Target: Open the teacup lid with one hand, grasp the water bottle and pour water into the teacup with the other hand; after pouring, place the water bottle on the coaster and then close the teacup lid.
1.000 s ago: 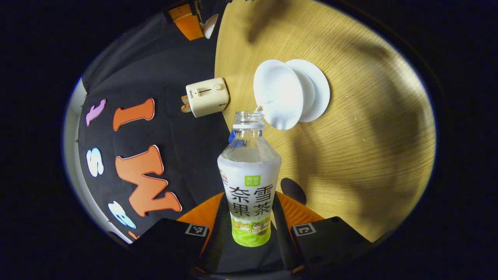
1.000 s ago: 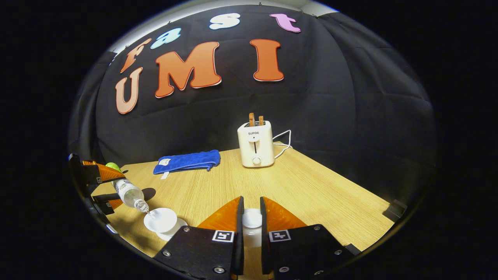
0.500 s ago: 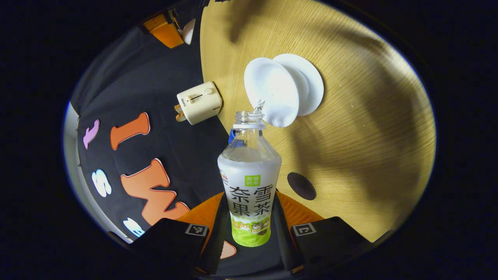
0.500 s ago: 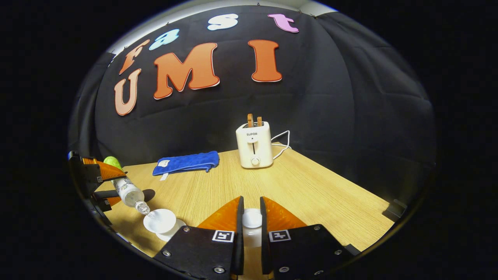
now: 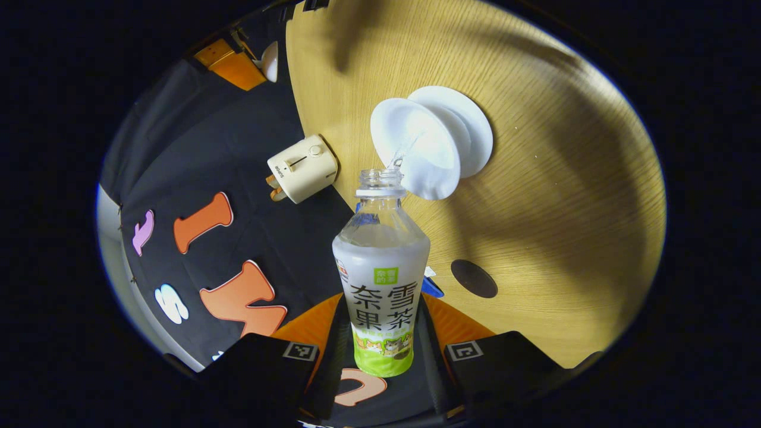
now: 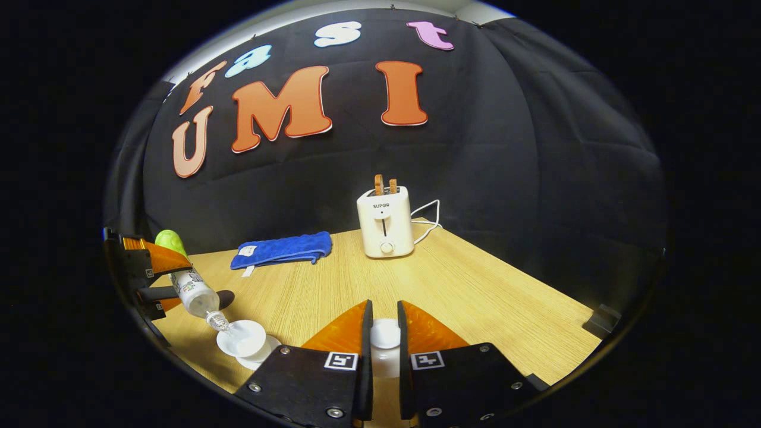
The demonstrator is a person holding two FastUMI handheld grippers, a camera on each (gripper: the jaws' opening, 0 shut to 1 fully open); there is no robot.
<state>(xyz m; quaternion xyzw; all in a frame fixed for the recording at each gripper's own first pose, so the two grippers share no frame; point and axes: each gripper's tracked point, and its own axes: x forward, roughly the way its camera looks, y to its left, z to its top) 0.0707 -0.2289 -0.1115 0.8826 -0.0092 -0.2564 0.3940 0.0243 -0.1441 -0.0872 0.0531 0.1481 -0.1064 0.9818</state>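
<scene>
In the left gripper view my left gripper (image 5: 381,312) is shut on a clear water bottle (image 5: 380,255) with a white and green label and no cap. The bottle is tipped, and a thin stream of water runs from its mouth into the white teacup (image 5: 413,147) on its saucer (image 5: 469,128). A dark round coaster (image 5: 474,278) lies on the table near the bottle. In the right gripper view my right gripper (image 6: 384,309) is shut on the white teacup lid (image 6: 385,334), held above the table. Far left there, the bottle (image 6: 193,292) leans over the teacup (image 6: 241,339).
A cream toaster (image 6: 384,222) with a white cord stands at the back of the wooden table (image 6: 475,297). A folded blue cloth (image 6: 279,249) lies to its left. The toaster (image 5: 302,168) and the table edge also appear in the left gripper view.
The left gripper has tipped the bottle further, and the water stream into the teacup has grown. The right gripper keeps the lid almost still.
</scene>
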